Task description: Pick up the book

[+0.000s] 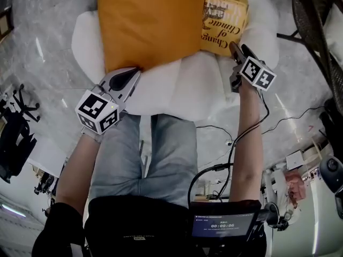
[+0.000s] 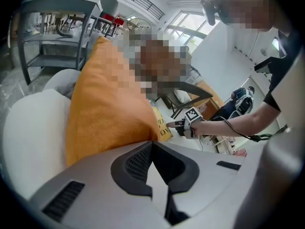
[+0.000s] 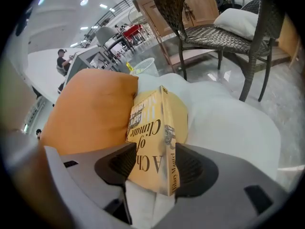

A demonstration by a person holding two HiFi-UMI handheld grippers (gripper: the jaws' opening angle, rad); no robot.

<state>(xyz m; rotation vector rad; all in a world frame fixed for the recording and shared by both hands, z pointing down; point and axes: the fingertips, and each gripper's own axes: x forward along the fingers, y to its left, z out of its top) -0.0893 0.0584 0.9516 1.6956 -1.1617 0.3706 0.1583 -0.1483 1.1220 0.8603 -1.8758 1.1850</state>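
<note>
Right gripper (image 1: pixel 236 50) has its 2 jaws clamped on the lower end of the yellow book (image 1: pixel 222 23), one jaw on each cover, with the spine facing its camera (image 3: pixel 152 128). From the head view the book sits at 1 o'clock, leaning against the 3 o'clock side of an orange cushion (image 1: pixel 150 20). Both rest on a white padded seat (image 1: pixel 187 84). Left gripper (image 1: pixel 128 78) is at 10 o'clock with its jaws together and nothing between them, tips at the cushion's lower corner (image 2: pixel 105 113). A dark wicker chair (image 3: pixel 214 32) stands behind the seat, toward 1 o'clock in the right gripper view.
</note>
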